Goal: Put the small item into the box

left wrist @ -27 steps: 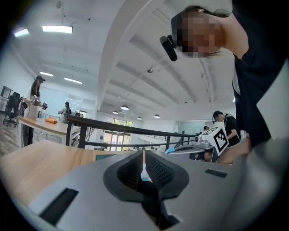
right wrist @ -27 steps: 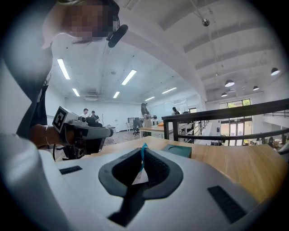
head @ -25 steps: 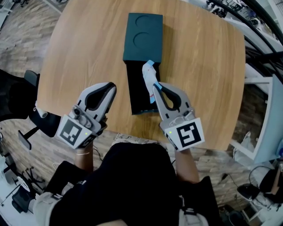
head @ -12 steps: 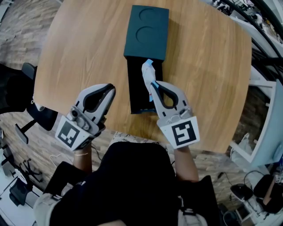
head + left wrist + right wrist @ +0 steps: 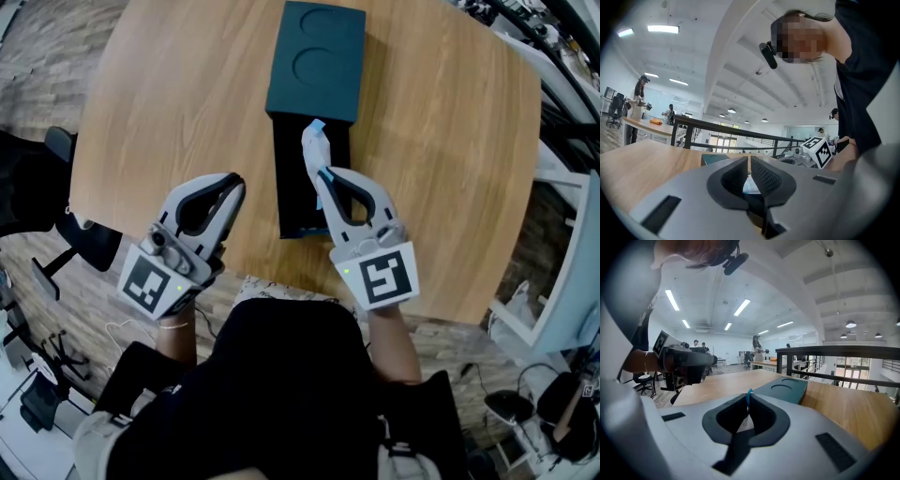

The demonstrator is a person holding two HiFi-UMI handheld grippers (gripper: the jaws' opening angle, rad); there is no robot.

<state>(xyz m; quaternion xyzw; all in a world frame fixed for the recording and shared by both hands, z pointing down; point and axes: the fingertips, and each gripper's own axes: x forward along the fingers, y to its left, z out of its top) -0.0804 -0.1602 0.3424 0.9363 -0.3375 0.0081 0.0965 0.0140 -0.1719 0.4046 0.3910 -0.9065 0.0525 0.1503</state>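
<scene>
Small item (image 5: 314, 150) pinched in my right claw (image 5: 321, 176); white-and-blue packet sticks out past tips. Over last second, right claw has eased slightly inward. Packet now hangs over open dark tray of box (image 5: 286, 187), just short of teal cover (image 5: 316, 61). Not yet inside. Left claw (image 5: 233, 182) clenched on nothing, hardly moved, above desk (image 5: 159, 112) left of box. My read: placement nearly lined up; lowering and letting go remain.

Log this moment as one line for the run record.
right gripper: shut on small white-and-blue packet, over open dark teal box | left gripper: shut, empty, left of box | packet not yet in box
</scene>
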